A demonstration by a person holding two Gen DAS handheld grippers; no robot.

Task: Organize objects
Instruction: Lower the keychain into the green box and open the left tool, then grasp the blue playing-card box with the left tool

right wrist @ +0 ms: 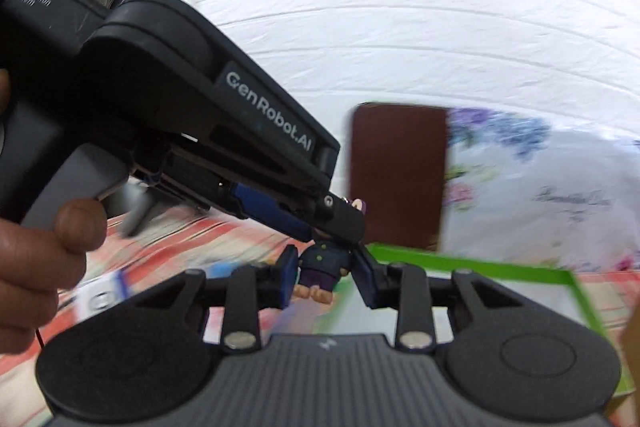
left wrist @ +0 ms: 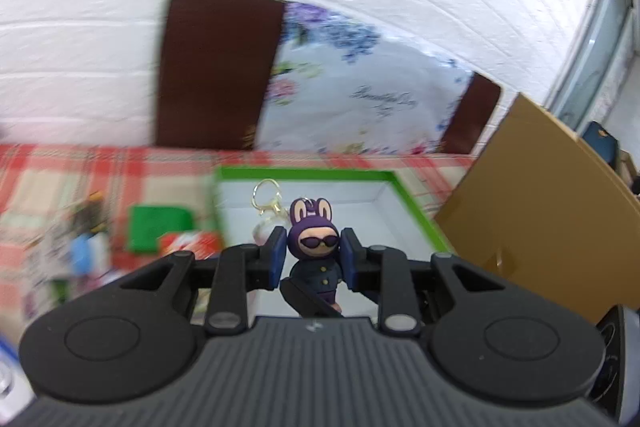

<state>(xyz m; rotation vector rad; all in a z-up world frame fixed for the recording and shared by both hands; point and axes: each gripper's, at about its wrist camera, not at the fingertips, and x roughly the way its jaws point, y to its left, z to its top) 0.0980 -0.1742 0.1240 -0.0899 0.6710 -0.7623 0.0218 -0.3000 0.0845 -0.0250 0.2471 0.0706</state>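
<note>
The left gripper is clamping the purple bunny figurine by its head — pads touching both sides — above the green-rimmed box. The right gripper is sitting partly open around the figurine's legs (contact unclear).

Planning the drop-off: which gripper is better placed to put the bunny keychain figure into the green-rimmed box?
Left, probably. The left gripper has the bunny keychain figure by the head, already over the green-rimmed box. The right gripper only brackets its legs from below.
</note>
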